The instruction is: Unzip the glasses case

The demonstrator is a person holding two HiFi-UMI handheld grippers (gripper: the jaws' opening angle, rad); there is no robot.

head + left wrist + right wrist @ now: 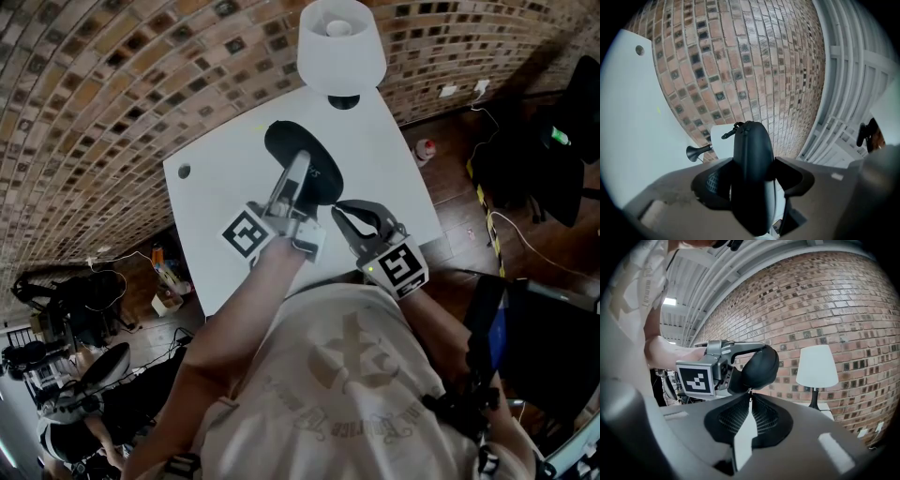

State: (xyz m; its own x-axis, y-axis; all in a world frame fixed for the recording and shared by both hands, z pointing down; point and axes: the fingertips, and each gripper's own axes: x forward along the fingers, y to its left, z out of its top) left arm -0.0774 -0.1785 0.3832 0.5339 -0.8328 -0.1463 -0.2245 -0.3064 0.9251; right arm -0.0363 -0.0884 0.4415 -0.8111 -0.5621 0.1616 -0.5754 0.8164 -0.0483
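left gripper (752,180): clamped on the glasses case (752,150), one jaw against each broad side, so the case stands on edge between them
glasses case, place: held in the air over the white table (394,169), short of the lamp (340,42), not resting on anything
glasses case, long axis: runs along the left gripper's jaws and away from the person; in the head view it slants from upper left to lower right
right gripper (750,395): jaws brought together to a thin line, tips up against the case's lower edge, pinching a small dark tab there (the zipper pull (750,391), as I read it; it is tiny)
which hand is nearer the pull: the right; its tips sit at the case's near, right-hand end, while the left grips the middle
relation the move turns on: the zip appears to run round the case's edge along the long axis, so the pull would probably have to travel from the near end towards the far one, with the left holding firm
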